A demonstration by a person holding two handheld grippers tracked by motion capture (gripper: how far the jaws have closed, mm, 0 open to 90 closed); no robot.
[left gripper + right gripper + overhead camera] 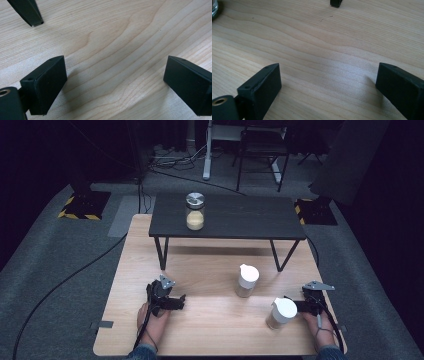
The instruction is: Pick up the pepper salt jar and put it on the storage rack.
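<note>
On the wooden table (210,330), my left gripper (167,299) rests near the front left. In the left gripper view it (115,62) stands open with only bare wood between the jaws. My right gripper (310,306) lies at the front right; in the right gripper view it (328,66) is also open and holds nothing. A white-lidded jar (281,314) stands just left of the right gripper. A second white-lidded jar (246,280) is farther in. A metal-lidded jar (195,211) with tan contents stands on a low black shelf (240,217).
The shelf's thin black legs (161,252) stand on the table; one leg (27,12) shows ahead of the left gripper and a foot (336,3) ahead of the right. A jar's base (214,8) sits at that view's top left. Grey carpet and cables surround the table.
</note>
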